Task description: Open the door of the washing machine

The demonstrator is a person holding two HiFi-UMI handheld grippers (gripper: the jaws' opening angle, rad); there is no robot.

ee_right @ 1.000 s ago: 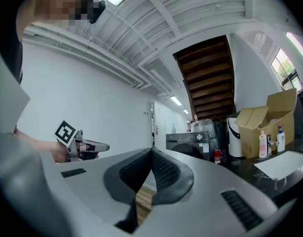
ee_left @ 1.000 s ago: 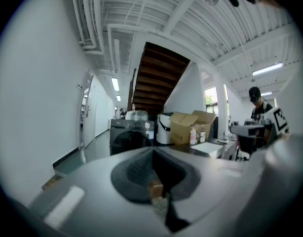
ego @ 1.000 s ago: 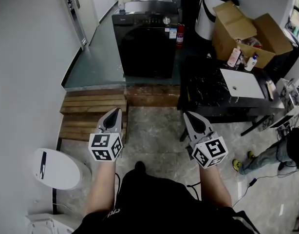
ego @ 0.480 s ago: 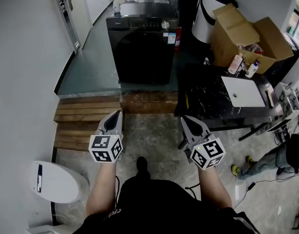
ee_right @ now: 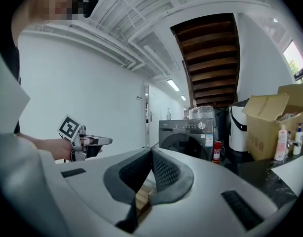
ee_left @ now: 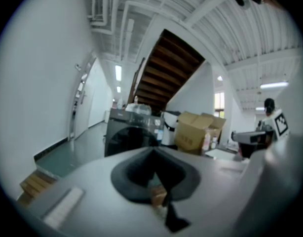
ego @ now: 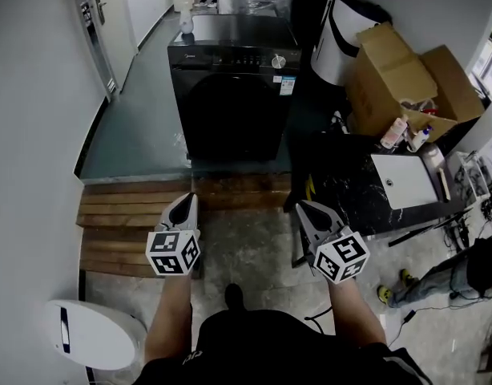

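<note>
A black front-loading washing machine (ego: 234, 95) stands on the raised grey-green floor ahead, its round door (ego: 234, 115) closed. It also shows far off in the left gripper view (ee_left: 129, 135) and the right gripper view (ee_right: 187, 137). My left gripper (ego: 187, 200) and right gripper (ego: 304, 208) are held side by side over the stone floor, well short of the machine, both pointing toward it. Both are shut with nothing between their jaws. The left gripper (ee_right: 104, 141) is seen from the side in the right gripper view.
Wooden steps (ego: 134, 215) lead up to the machine's platform. A black marble counter (ego: 366, 191) with a white sink (ego: 406, 179) stands at right, with open cardboard boxes (ego: 406, 74) behind. A white toilet lid (ego: 90, 335) is at lower left. A person (ego: 446, 275) crouches at far right.
The view has advanced toward the washing machine, which now looks larger and nearer. Both grippers keep their shut pose and spacing, carried forward with me.
</note>
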